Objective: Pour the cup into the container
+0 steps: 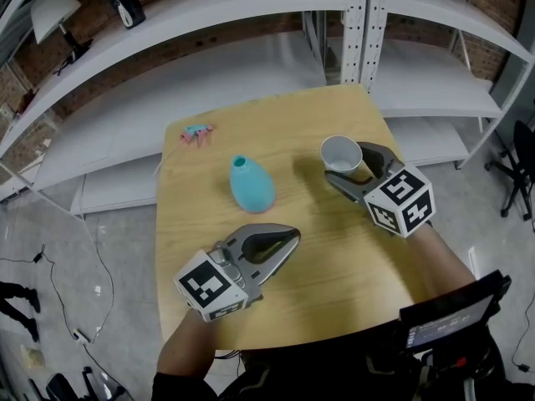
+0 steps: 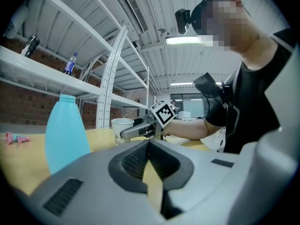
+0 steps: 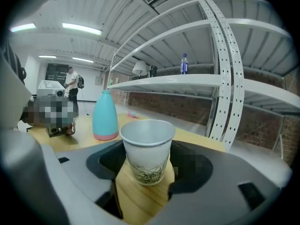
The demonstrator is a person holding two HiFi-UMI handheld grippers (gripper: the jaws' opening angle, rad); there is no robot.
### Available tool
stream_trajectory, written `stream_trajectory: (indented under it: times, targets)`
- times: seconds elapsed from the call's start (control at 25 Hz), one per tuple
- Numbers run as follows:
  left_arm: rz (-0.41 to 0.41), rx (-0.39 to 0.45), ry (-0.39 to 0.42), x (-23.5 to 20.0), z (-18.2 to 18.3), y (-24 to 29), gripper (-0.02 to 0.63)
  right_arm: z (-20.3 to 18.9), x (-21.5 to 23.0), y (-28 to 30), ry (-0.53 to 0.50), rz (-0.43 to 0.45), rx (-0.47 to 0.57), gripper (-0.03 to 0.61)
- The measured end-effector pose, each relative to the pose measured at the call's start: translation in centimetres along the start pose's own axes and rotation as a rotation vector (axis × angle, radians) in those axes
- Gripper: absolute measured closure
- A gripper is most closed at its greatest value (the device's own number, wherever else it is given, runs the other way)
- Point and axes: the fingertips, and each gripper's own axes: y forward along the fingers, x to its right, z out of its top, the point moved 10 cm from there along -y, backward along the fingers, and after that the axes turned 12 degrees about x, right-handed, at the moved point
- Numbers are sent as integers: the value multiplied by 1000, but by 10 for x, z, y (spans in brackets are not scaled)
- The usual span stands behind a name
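Observation:
A white paper cup (image 1: 341,151) with a green grass print stands upright on the wooden table (image 1: 334,282), at its right side. My right gripper (image 1: 347,161) reaches round it, and the cup (image 3: 146,149) stands between the jaws with a thin strip of table showing on either side of its base. A light blue bottle-shaped container (image 1: 251,184) with a narrow open neck stands near the table's middle, left of the cup. The left gripper (image 1: 292,235) lies in front of the container, shut and empty; from it I see the container (image 2: 65,130) at left and the cup (image 2: 122,128) beyond.
A small pink and blue object (image 1: 197,133) lies near the table's far left corner. White metal shelving (image 1: 359,23) rises behind the table, with bottles on its upper shelves. The table's right edge runs close beside the right gripper.

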Motion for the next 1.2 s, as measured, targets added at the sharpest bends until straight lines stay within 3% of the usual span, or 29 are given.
stream_trajectory:
  times: [0.28, 0.44, 1.2]
  targets:
    - [13, -4, -3, -1, -1, -4, 612, 30, -15, -2, -138, 7, 10, 284]
    - [-21, -6, -3, 2, -2, -5, 612, 52, -26, 0, -227, 15, 13, 284]
    - [-76, -12, -5, 9, -3, -11, 612, 122, -79, 36, -597, 66, -103, 284]
